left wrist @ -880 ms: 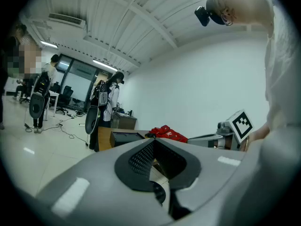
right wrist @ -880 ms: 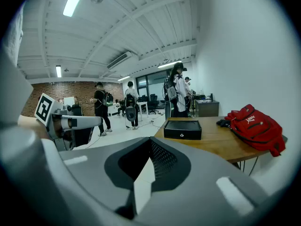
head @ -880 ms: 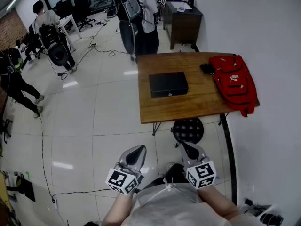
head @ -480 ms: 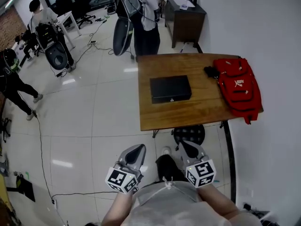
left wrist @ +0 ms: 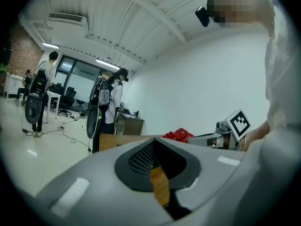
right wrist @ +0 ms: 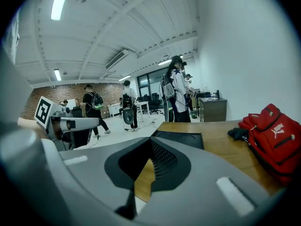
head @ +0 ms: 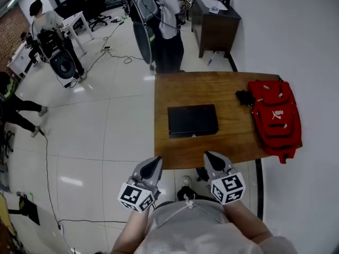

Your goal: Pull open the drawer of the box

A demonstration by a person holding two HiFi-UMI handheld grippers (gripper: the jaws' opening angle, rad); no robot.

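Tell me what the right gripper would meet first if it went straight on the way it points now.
Probably the black box on the wooden table: in the right gripper view it lies straight ahead of the shut right gripper. Height is unclear, so the gripper might pass above it.

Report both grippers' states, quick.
Left gripper: closed, holding nothing.
Right gripper: closed, holding nothing.
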